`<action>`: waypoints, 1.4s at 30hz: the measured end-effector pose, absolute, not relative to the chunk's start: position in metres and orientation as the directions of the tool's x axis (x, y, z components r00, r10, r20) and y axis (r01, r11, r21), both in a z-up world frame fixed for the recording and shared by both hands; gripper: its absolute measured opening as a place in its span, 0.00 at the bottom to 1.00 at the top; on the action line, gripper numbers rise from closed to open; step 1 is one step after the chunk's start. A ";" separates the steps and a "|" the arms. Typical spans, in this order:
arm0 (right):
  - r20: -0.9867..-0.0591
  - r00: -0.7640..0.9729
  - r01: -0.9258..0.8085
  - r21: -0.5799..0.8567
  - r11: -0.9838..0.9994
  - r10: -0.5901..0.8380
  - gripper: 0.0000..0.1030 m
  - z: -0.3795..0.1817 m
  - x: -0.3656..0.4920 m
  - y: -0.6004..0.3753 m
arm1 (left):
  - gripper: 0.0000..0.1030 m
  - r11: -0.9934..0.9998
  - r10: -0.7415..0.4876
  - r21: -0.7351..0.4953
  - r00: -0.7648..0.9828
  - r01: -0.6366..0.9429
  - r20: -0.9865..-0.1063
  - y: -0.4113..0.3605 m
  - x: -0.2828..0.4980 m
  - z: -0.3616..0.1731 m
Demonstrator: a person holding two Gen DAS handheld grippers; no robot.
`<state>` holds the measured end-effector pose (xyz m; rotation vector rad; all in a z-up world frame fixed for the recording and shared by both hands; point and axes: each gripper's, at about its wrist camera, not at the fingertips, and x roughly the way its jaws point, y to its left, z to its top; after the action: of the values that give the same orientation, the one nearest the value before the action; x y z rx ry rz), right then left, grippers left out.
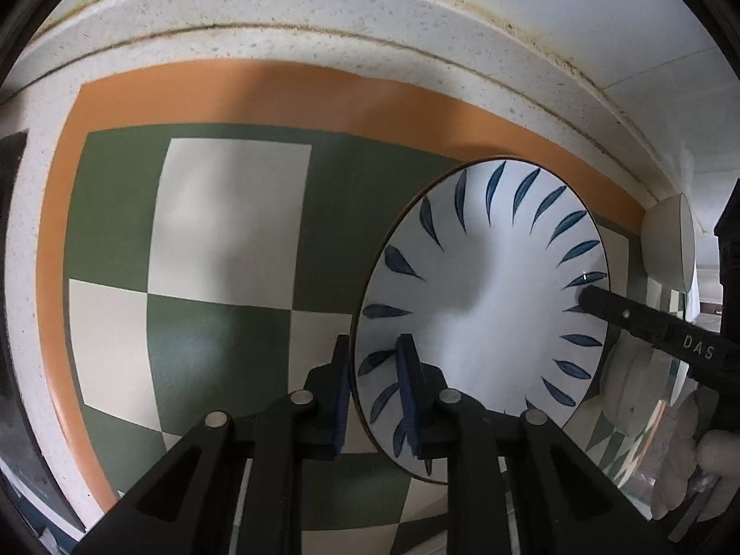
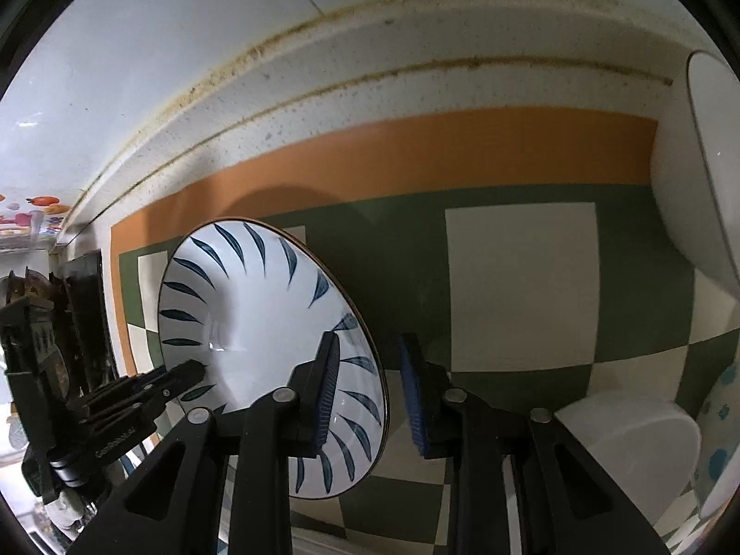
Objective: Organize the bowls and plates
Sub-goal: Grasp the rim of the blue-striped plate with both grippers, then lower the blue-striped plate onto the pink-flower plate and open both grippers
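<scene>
**Leaf plate gripped from both sides — sorting barely started**

Both grippers are on the same plate [image 1: 485, 305], white with blue leaf strokes around the rim. It sits over the checkered mat [image 1: 231, 212] on the speckled counter [image 1: 277, 14], near the mat's orange border; whether it is lifted or only tilted on the mat I cannot tell.

Left gripper [image 1: 372, 397]: jaws nearly together, clamped on the plate's near rim, one blue pad inside the dish and one outside. Right gripper [image 2: 370, 397]: one finger lies over the plate's inner face, the other outside the rim. A gap shows between the outer pad and the rim in the right wrist view, so the grip looks loose from there, but the jaws read as closed down on the edge. Each gripper also shows as a dark finger on the far rim in the other camera. A gloved hand [image 1: 684, 458] shows at the edge of the left view.

Progress, as a judgement — early. Other pieces are still scattered:
- a plain white bowl [image 2: 689, 171] at the mat's far right
- a white bowl [image 2: 633, 444] near the right gripper
- a piece with blue spots [image 2: 721, 444] at the frame edge, type unclear

No finished stack of plates or nest of bowls is visible. Left to do: place this plate, then group the bowls.
</scene>
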<state>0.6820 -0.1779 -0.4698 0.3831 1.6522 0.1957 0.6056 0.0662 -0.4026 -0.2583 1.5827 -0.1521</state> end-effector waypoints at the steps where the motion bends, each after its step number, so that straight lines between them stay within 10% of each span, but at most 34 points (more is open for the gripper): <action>1: -0.932 -0.071 0.120 0.345 0.931 0.355 0.15 -0.469 0.681 -0.178 | 0.16 0.965 -0.255 -0.254 -0.005 -0.070 -0.967 0.066 0.604 -0.402; 27: -0.911 0.025 0.052 0.412 0.910 0.411 0.12 -0.360 0.580 -0.186 | 0.16 0.974 -0.224 -0.218 0.148 0.059 -0.963 0.053 0.524 -0.280; 42: -0.897 0.000 0.070 0.441 0.895 0.442 0.12 -0.365 0.444 -0.204 | 0.16 0.969 -0.244 -0.243 0.029 0.052 -0.969 0.037 0.415 -0.320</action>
<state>0.4438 -0.2041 -0.3651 0.4138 1.5563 0.3050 0.4152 0.0373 -0.3201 -0.1546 1.5270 -0.2301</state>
